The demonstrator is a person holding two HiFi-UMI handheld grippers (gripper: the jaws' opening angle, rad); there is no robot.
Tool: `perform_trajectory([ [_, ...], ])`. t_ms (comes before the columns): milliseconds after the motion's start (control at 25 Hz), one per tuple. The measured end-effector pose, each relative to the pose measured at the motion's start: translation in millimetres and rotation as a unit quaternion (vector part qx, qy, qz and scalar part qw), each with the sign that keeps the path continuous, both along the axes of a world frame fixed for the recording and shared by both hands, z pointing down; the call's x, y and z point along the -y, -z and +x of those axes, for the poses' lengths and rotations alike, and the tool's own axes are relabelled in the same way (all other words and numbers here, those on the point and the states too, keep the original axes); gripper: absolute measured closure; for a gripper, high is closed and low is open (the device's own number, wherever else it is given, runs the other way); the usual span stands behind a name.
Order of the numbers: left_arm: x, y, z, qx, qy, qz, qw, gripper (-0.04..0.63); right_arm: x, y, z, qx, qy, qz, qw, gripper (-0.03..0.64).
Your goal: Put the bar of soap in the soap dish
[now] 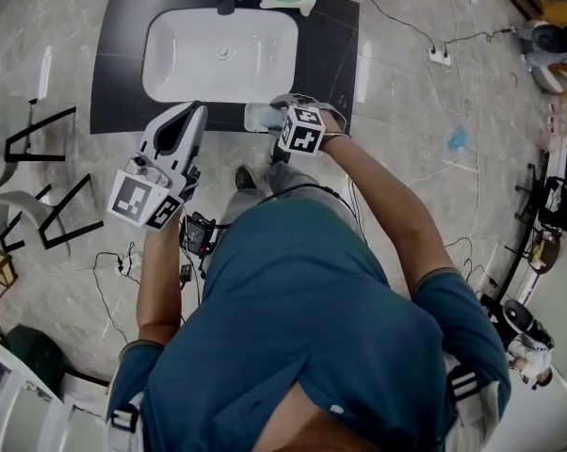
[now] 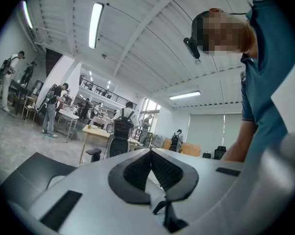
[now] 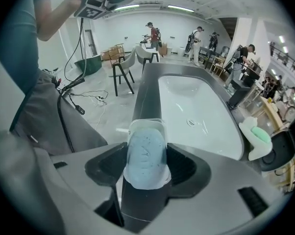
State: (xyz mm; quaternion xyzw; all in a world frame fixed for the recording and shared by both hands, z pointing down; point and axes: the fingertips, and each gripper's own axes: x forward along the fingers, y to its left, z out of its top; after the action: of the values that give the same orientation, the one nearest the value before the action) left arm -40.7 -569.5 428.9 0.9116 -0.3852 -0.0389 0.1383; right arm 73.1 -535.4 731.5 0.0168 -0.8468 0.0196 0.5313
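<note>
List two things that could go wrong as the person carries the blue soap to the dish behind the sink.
1. The right gripper holds the bar of soap by its smooth clear wrap; crossing the basin, it may slip and drop in.
2. The soap dish already seems to hold a green piece, so the bar might sit crooked or slide off.

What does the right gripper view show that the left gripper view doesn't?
Right only: blue bar of soap in a clear tray between the right tongs, white sink, soap dish with a green bar on it. Left only: left tongs shut and empty, ceiling lights. Both: the operator's teal shirt, people standing in the hall.
</note>
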Motion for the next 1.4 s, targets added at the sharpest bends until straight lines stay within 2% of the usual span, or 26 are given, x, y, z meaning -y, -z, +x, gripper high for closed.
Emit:
perform_trajectory([
  [880, -3.6, -4.0, -31.6, 0.009, 0.026, 0.003, 0.9996, 0.592, 0.9, -20.8, -7.7, -0.009, -0.004, -0.021, 1.0, 0.353],
  [1160, -8.5, -1.4, -32.1, 0.008, 0.024, 0.008, 0.9996, 0.592, 0.0, -16.5, -6.4, -0.013, 0.003, -0.013, 1.0, 0.353],
  [1280, -13.0, 2.8, -29.8, 0.009, 0.021, 0.013, 0.9996, 0.592, 3.1, 3.1, -8.8, 0.01, -0.011, 0.007, 1.0, 0.355],
  [1320, -14.1, 4.3, -29.4, 0.009, 0.021, 0.015, 0.9996, 0.592, 5.8, 14.5, -11.4, 0.028, -0.022, 0.018, 0.999, 0.379],
  [1400, -15.8, 7.3, -29.0, 0.01, 0.019, 0.018, 0.9996, 0.592, 13.3, 45.5, -17.7, 0.078, -0.056, 0.041, 0.995, 0.54],
])
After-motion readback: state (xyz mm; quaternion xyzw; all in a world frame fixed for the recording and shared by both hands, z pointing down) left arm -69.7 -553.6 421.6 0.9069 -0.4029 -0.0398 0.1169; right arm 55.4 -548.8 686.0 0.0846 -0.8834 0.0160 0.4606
